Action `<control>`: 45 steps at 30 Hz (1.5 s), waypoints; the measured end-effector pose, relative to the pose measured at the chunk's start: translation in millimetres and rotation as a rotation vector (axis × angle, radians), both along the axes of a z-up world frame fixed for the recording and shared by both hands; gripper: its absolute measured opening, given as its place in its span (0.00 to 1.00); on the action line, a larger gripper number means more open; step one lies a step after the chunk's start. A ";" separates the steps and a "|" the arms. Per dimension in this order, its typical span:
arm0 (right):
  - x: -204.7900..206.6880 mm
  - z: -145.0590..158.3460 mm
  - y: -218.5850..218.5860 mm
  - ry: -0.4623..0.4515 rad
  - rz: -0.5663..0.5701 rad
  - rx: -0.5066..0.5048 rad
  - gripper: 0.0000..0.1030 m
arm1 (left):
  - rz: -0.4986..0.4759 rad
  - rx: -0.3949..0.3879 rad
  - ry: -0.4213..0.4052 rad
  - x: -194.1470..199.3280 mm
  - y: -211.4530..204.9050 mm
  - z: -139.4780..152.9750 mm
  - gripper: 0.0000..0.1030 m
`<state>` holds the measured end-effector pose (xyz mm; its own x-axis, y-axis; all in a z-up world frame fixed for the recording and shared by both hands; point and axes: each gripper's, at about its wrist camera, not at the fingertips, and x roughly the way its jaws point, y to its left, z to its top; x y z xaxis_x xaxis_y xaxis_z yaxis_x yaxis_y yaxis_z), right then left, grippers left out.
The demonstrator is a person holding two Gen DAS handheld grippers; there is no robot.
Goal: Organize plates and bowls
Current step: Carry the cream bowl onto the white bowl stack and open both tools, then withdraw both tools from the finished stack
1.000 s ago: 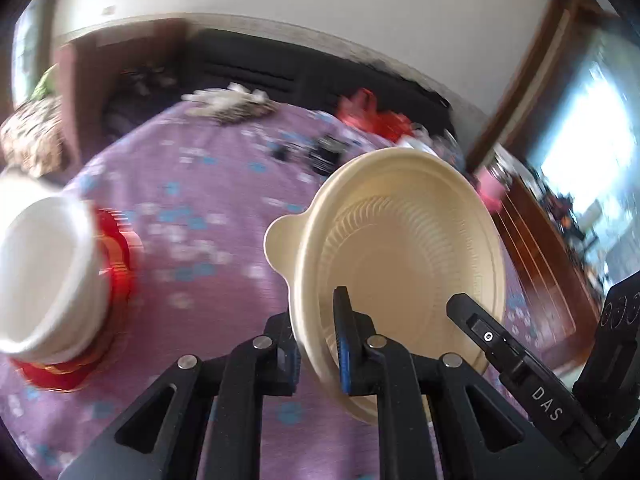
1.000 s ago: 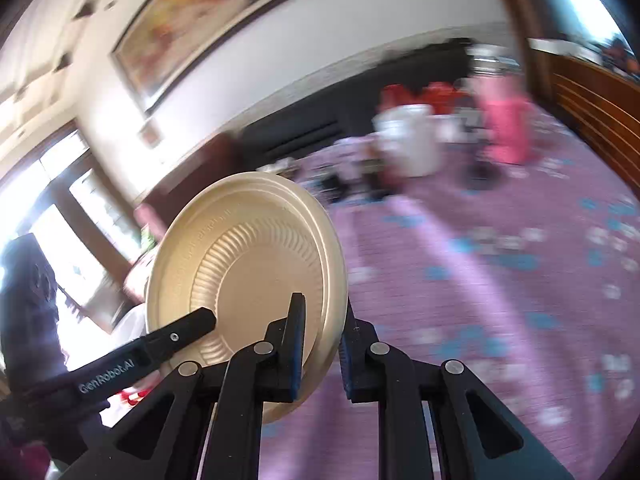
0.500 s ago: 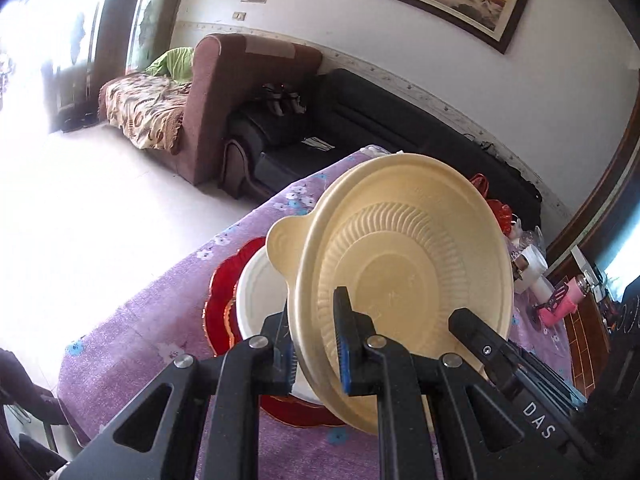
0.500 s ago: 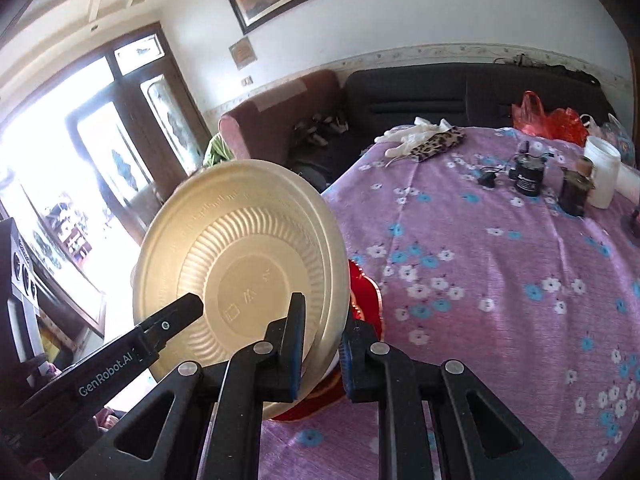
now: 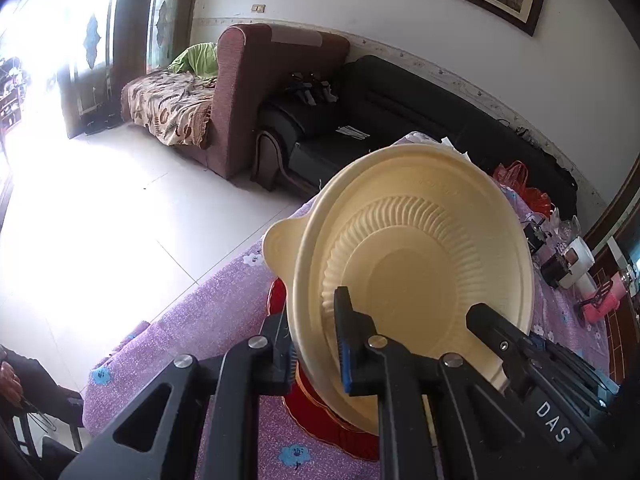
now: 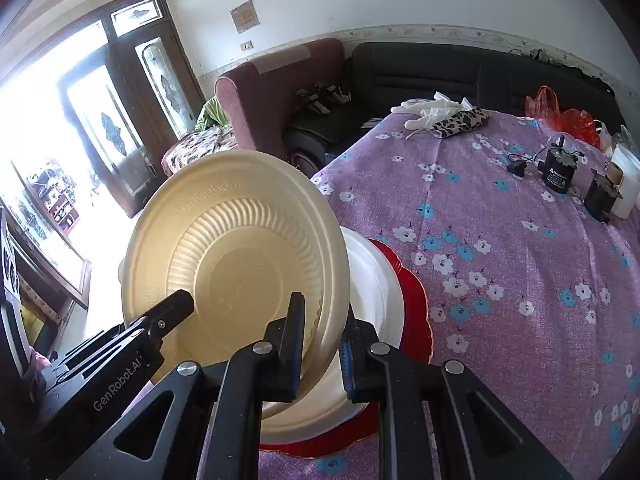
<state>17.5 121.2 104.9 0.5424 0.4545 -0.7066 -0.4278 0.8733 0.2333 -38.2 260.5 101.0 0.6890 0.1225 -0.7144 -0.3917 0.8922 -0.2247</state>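
Note:
A cream ribbed bowl point(image 5: 412, 264) with a small tab handle hangs tilted on edge above the table, and both grippers hold it. My left gripper point(image 5: 316, 344) is shut on its near rim. In the right wrist view I see the bowl's underside point(image 6: 236, 252), with my right gripper point(image 6: 322, 340) shut on the rim there. Each view also shows the other gripper's finger against the bowl. Just beneath and behind it, a stack of white bowls point(image 6: 372, 280) rests on a red plate point(image 6: 416, 296) near the table's edge. The red plate point(image 5: 320, 412) shows under the bowl in the left wrist view too.
The purple flowered tablecloth point(image 6: 500, 260) carries black devices point(image 6: 558, 170), a white cup point(image 6: 626, 184), white gloves point(image 6: 432, 112) and a leopard-print pouch point(image 6: 460, 122) farther off. A maroon armchair point(image 5: 256, 92) and a black sofa point(image 5: 380, 104) stand beyond the table edge. A person's hand point(image 5: 8, 376) shows at lower left.
Both grippers have swung the cream bowl across the table toward its door-side edge. It now hangs over the white stack on the red plate, which was off to one side before.

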 end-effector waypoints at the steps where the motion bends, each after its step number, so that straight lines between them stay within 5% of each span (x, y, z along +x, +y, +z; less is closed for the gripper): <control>1: -0.4 -0.9 1.5 -0.001 -0.002 -0.006 0.17 | 0.000 0.006 -0.001 0.8 -0.4 -0.7 0.14; 6: 3.6 -3.8 3.0 -0.013 -0.010 -0.031 0.17 | 0.011 0.078 -0.003 3.6 -6.3 0.7 0.19; 15: 5.1 -4.4 3.3 -0.045 -0.016 -0.045 0.17 | 0.087 0.218 -0.051 -10.1 -8.2 15.6 0.59; 23: -0.2 0.0 -1.0 -0.112 -0.060 -0.061 0.22 | 0.119 0.231 -0.057 -16.2 -2.9 20.4 0.66; 28: -0.2 2.6 -9.7 -0.098 -0.063 0.016 0.56 | 0.126 0.243 -0.064 -18.9 -1.6 22.9 0.67; 30: -2.6 4.0 -11.6 -0.104 -0.063 0.031 0.59 | 0.128 0.243 -0.067 -20.6 -1.2 24.0 0.67; 45: -30.4 26.7 -37.0 -0.153 -0.080 0.121 0.66 | 0.147 0.266 -0.131 -38.9 -12.4 45.3 0.76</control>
<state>-12.9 84.2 131.5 0.6771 0.4819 -0.5562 -0.3965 0.8756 0.2759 -77.1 248.1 146.2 0.7337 0.3980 -0.5506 -0.5038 0.8625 -0.0479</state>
